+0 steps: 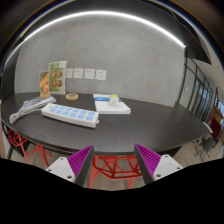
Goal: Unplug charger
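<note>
A long white power strip (70, 115) lies flat on the dark table (140, 125), well beyond my fingers and to their left. Behind it rests a flat white box (112, 104) with a small pale object (114, 98) on top; I cannot tell if that is the charger. My gripper (113, 160) is open, its purple pads (80, 160) wide apart with nothing between them. It hangs off the table's near edge, far from the strip.
Red metal chair frames (112, 168) stand under the table's near edge, just ahead of my fingers. A picture card (52, 78) and a small bowl (72, 96) sit at the back left. White items (30, 107) lie at the left end.
</note>
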Demonstrator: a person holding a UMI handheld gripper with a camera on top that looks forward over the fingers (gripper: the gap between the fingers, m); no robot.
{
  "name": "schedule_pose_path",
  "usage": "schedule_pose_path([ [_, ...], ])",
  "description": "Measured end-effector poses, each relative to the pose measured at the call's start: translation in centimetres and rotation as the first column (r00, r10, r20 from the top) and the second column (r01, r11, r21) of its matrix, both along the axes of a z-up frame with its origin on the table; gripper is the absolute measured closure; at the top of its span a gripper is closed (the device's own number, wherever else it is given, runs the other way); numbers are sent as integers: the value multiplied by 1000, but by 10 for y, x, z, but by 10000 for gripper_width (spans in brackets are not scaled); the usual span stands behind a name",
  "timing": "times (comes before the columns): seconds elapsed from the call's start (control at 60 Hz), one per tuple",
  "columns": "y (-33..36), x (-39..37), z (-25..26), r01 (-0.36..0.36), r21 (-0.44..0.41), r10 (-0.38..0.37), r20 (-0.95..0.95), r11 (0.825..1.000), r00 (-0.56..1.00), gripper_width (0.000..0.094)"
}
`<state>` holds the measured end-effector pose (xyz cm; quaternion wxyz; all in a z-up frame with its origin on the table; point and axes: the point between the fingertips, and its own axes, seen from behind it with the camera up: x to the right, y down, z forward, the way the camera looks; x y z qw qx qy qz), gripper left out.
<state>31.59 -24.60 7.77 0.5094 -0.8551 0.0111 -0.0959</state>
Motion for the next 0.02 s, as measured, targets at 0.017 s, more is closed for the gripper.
schedule_pose_path([
  [0.017,-3,6,-2,-2,-3,2,1,1000,1000,117],
])
